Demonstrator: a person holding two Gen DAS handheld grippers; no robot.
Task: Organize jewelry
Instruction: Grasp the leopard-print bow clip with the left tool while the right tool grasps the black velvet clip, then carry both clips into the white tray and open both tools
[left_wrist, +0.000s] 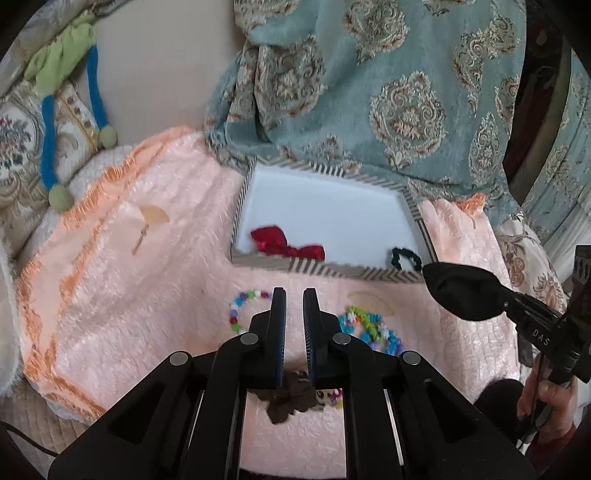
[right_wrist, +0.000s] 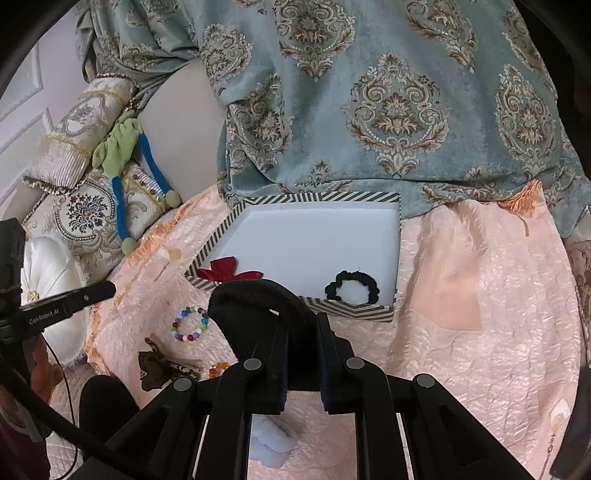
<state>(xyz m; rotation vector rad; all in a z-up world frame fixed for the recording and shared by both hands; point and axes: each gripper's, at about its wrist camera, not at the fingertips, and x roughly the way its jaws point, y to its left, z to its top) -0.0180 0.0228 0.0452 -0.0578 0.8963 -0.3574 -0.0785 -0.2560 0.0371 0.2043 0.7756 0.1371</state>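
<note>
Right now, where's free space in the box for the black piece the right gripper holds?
Box: the white floor at the back and middle is bare, between the red bow at front-left and the black scrunchie at front-right. The blanket in front, by the bead bracelet, is crowded.

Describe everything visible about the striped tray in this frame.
The striped tray is a shallow rectangular box with black-and-white chevron-striped walls and a plain white inside. It sits flat on the pink fuzzy blanket, its far edge against the teal patterned fabric. Inside lie a red bow at the near left corner and a black scrunchie near the right; the rest of the floor is bare.
</note>
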